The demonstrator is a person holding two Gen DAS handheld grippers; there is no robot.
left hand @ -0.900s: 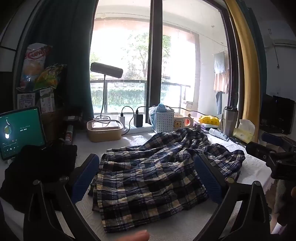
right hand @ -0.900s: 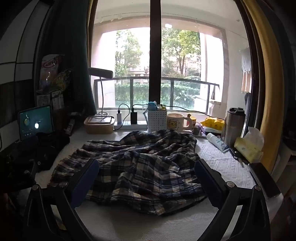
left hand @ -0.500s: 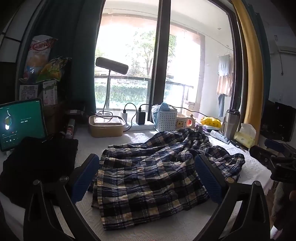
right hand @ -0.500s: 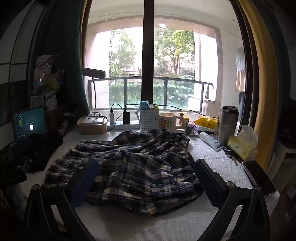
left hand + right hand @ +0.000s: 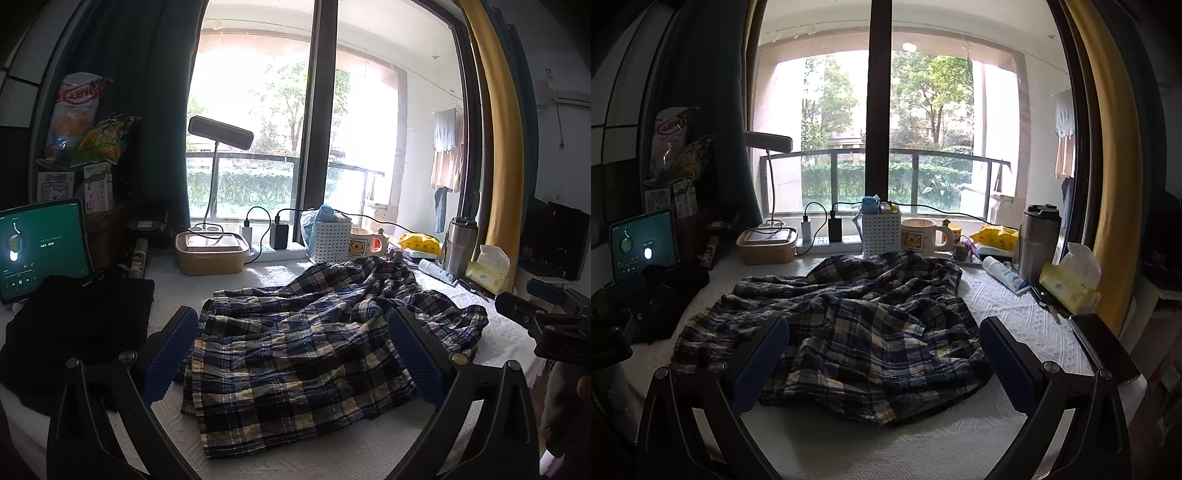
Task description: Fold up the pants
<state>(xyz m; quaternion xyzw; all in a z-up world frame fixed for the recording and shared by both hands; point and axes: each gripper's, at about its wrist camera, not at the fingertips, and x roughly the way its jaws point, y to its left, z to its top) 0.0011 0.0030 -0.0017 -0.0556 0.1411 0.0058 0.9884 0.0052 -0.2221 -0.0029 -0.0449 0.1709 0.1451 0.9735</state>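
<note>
Both views tilted slightly since earlier; left gripper (image 5: 291, 350) and right gripper (image 5: 882, 350) gape above crumpled pants (image 5: 314, 332), mug (image 5: 918, 236) far.

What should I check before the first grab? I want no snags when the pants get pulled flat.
1. Left claw open, empty: ok.
2. Right claw open, empty: ok.
3. Plaid pants lying flat: not ok, crumpled in a heap.
4. Waistband and leg ends located: cannot tell, folds hide them.
5. Bear mug apart from the far fabric edge: not ok, the edge overlaps its base in view.
6. Black cloth apart from the pants: ok.
</note>
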